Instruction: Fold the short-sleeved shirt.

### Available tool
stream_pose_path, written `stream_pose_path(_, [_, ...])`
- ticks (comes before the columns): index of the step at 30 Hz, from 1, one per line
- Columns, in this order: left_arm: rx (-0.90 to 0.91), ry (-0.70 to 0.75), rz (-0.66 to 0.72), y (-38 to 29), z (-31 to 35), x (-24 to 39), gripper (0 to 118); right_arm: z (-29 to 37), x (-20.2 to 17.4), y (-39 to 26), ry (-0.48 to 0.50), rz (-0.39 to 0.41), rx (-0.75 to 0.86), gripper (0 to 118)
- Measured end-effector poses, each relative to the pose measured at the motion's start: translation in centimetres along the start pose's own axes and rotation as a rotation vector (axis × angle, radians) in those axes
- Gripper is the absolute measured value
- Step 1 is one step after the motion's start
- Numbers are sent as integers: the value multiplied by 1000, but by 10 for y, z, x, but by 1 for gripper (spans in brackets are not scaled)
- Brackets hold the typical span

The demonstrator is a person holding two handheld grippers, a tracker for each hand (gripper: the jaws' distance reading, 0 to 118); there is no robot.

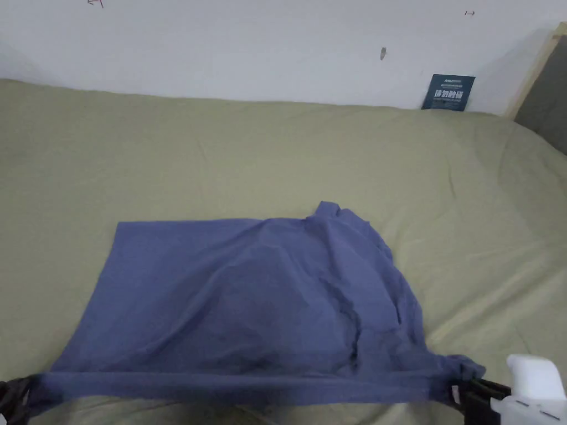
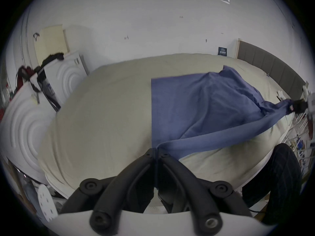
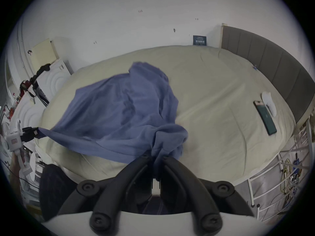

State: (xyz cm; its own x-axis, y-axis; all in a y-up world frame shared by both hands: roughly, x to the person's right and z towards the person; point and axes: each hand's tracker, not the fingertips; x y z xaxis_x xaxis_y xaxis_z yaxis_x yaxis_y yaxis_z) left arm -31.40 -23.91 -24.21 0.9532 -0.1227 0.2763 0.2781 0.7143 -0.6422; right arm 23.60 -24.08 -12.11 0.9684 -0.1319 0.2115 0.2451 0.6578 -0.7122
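Olive-green bedding (image 1: 277, 149) covers the bed in front of you, with a white wall (image 1: 249, 44) behind it and a grey padded headboard (image 3: 265, 55) along the right side. Your blue short-sleeved shirt (image 1: 249, 299) lies spread across the middle of the sheet, its far left corner flat and square, its right part rumpled into a low hump. The near edge is lifted off the bed and pulled into a taut band between your two tools.

Your left gripper (image 2: 156, 150) has its jaws pressed together on the left end of that edge — a thin fold of blue cloth is pinched right at the tips. Your right gripper (image 3: 154, 156) is clamped on the other end, where the fabric bunches into a thick wad just above the jaws. In the head view the right gripper (image 1: 470, 395) sits at the lower right corner of the picture, with its white body just behind.

A dark phone (image 3: 265, 117) and a white object (image 3: 269, 103) lie side by side on the sheet near the headboard, well apart from the shirt. A dark blue card (image 1: 448, 92) leans against the wall at the bed's far edge.
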Motion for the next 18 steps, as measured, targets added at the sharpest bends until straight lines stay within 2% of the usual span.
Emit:
stream_pose_path(2, [22,9,-42,28,4,0,1,10,-3,34,36,-16,35,9])
stream_pose_path(5, [55,-83,29,68,-11,-7,1,-8,-8,84,26,10,56,9])
stream_pose_path(7, [-15,-80,32,89,-53,-11,1,-42,-8,112,-2,36,29,9])
stream_pose_path(11, [-185,-68,111,117,-143,-9,1,-137,-8,146,-27,-5,-76,9])
stream_pose_path(15, [-277,-55,202,117,-188,-7,1,-192,-2,153,-76,-30,-129,10])
stream_pose_path(16, [-264,-56,181,116,-190,-4,1,-196,1,152,-68,-43,-152,26])
stream_pose_path(17, [-253,-51,175,115,-190,-2,7,-198,3,151,-55,-58,-146,57])
stream_pose_path(18, [-216,-44,158,113,-186,-1,33,-197,6,150,-51,-61,-135,94])
